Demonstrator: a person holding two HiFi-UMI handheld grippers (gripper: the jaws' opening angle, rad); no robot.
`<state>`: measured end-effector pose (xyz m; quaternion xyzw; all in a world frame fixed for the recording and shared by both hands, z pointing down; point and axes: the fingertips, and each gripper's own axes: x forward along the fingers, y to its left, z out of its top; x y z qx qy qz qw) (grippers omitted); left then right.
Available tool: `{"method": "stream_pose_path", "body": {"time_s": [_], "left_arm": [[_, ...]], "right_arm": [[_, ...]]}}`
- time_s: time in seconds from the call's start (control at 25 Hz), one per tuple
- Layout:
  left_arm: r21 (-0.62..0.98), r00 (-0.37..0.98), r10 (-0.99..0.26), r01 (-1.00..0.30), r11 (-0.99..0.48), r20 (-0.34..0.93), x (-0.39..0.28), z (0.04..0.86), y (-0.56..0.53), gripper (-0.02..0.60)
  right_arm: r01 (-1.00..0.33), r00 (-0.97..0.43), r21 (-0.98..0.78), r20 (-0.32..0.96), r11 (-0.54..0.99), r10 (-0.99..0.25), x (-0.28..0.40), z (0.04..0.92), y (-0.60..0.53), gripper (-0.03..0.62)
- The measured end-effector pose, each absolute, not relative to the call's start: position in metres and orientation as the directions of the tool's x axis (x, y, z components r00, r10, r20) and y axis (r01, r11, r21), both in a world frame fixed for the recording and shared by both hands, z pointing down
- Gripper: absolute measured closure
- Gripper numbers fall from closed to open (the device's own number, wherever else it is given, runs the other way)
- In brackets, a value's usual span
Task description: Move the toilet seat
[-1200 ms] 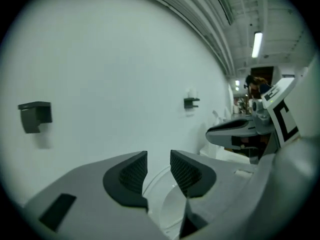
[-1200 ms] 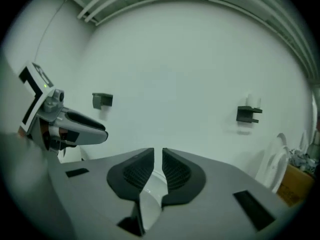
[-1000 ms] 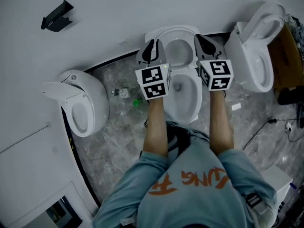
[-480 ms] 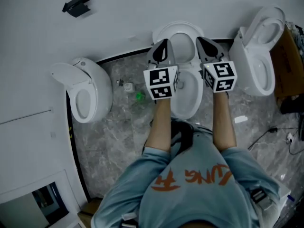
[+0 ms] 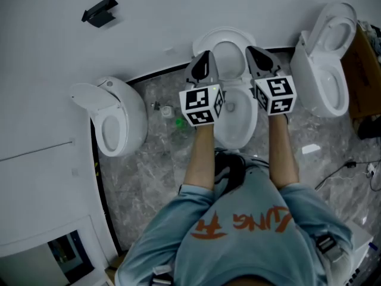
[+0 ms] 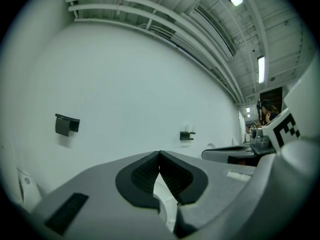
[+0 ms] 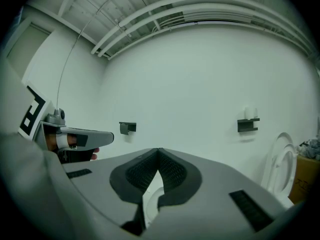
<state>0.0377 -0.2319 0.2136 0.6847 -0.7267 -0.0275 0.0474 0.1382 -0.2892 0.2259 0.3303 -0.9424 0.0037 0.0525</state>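
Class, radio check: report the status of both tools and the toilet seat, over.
Left tool, right tool: both shut, empty. Seat of middle toilet looks raised, tools held over it. Nothing seen in the way.

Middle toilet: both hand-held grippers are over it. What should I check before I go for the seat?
1. Left hand-held gripper open for a grasp: not ok; jaws together, nothing between them.
2. Right hand-held gripper open for a grasp: not ok; jaws together, nothing between them.
3. Both positioned over the middle toilet: ok.
4. Whether the raised part is seat or only lid: cannot tell.
5. Neighbours out of the way: ok; left toilet and right toilet stand apart.
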Motion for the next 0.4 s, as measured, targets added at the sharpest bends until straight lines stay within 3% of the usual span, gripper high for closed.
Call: {"method": "stream_pose_path", "body": {"time_s": [0.4], "left_arm": [[0.282, 0.100, -0.992, -0.952, -0.119, -0.080, 0.065, 0.204, -0.246, 0.580]], "right_arm": [[-0.648, -0.757, 0.026, 0.095, 0.761, -0.647, 0.160, 0.224, -0.308, 0.595]]}}
